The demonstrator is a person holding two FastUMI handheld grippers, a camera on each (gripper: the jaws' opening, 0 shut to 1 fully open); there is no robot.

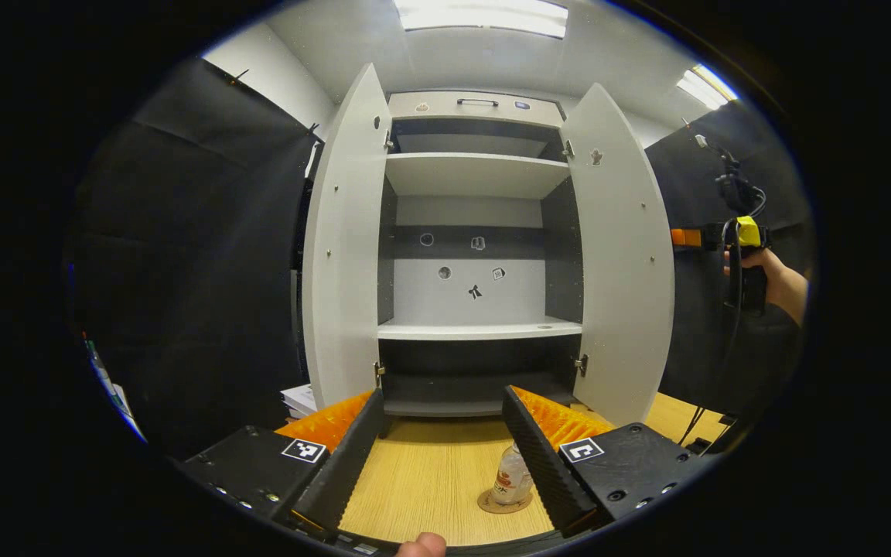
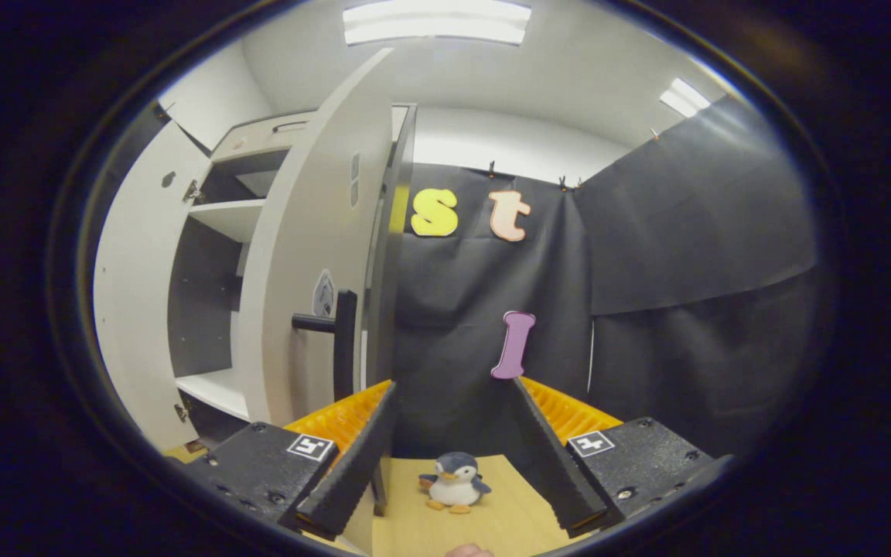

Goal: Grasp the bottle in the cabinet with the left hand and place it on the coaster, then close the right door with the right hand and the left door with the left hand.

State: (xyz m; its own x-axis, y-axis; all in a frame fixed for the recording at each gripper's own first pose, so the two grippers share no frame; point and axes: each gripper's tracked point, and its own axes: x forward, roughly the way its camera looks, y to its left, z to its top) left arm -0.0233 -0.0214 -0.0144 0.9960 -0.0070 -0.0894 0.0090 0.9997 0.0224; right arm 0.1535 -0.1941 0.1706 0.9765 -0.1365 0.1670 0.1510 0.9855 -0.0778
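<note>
wooden tabletop (image 1: 430, 472) scene: bottle (image 1: 512, 476) stands on coaster (image 1: 504, 503), my left gripper (image 1: 439, 449) released; next, my spread right gripper (image 2: 452, 433) must push right door (image 2: 302, 263) closed.

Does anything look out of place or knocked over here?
Nothing stands out. The bottle stands upright on the coaster, both cabinet doors hang open, and a toy penguin sits upright on the table. No spill or damage.
</note>
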